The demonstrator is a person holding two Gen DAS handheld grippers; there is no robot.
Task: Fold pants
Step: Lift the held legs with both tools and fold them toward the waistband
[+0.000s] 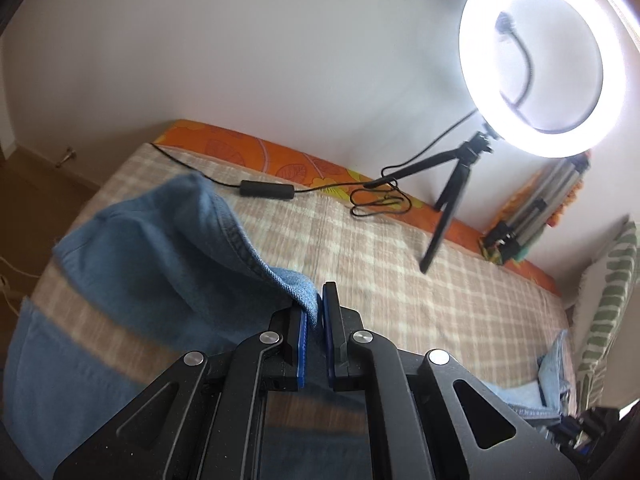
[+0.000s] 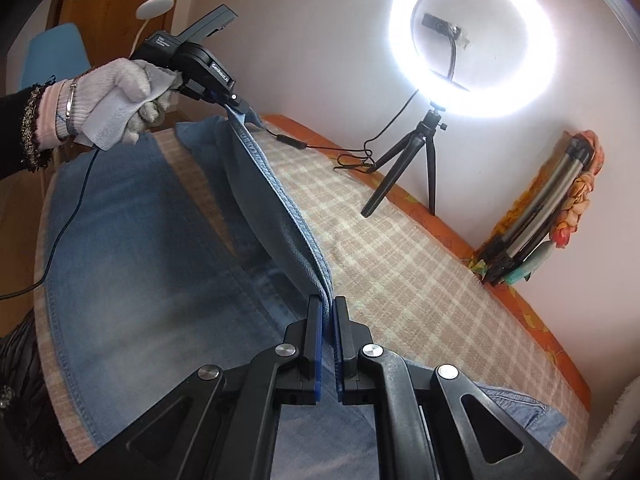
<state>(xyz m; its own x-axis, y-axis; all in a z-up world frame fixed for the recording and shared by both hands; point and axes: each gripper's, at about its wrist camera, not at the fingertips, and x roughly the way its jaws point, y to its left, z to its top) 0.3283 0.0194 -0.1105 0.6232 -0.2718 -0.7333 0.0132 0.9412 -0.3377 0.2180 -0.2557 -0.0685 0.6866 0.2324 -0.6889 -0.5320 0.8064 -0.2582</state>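
Observation:
Light blue denim pants lie on a checked beige bed cover. One leg edge is lifted off the bed in a taut line between both grippers. My right gripper is shut on the near end of that seam edge. In the same view my left gripper, held by a gloved hand, is shut on the far end. In the left wrist view the left gripper pinches a denim corner, and the raised leg hangs to its left.
A lit ring light on a small black tripod stands at the bed's far edge, its cable trailing over the cover. A folded metal tripod leans on the wall at right. A blue chair stands left.

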